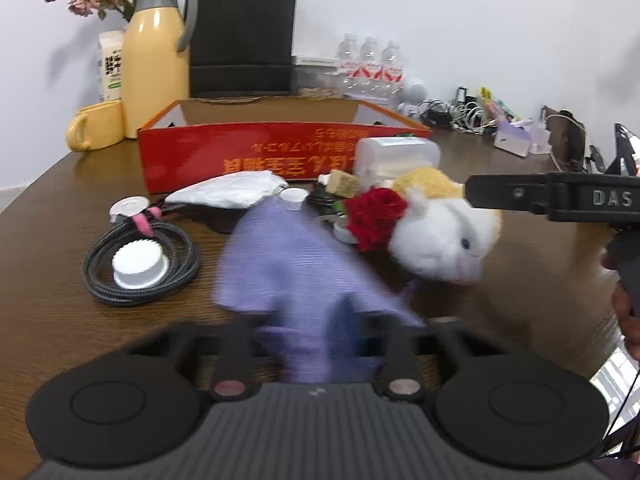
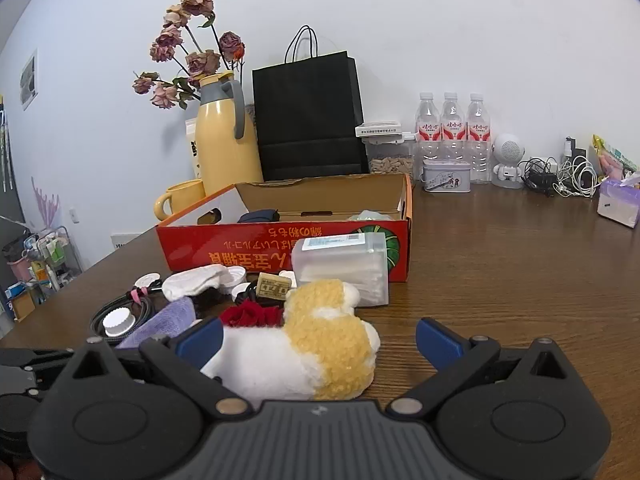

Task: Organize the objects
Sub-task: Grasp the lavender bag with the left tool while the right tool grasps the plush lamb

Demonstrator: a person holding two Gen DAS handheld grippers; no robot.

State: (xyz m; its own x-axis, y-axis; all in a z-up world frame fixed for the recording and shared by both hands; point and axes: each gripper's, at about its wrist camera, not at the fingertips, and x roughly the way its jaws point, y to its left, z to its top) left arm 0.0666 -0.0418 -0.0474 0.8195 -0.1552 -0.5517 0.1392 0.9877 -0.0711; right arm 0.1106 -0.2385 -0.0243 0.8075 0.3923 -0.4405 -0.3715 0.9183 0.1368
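Here left tool [image 1: 320,344] pinches purple cloth [image 1: 280,264]; plush hamster [image 1: 440,236] beside

Noted: lavender ribbed cloth [image 1: 296,264], white-and-tan plush hamster [image 2: 316,356], red rose [image 1: 374,216], red cardboard box [image 2: 280,248] with yellow lettering, cream-yellow thermos [image 2: 226,148], black paper bag [image 2: 308,120].

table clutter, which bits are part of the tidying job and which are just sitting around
Part of the job:
- purple cloth, pinched in the shut left gripper
- plush hamster, between the open right gripper fingers
- red box
- coiled cable, white sock, red rose

Just lying about:
- yellow flask
- black bag
- water bottles
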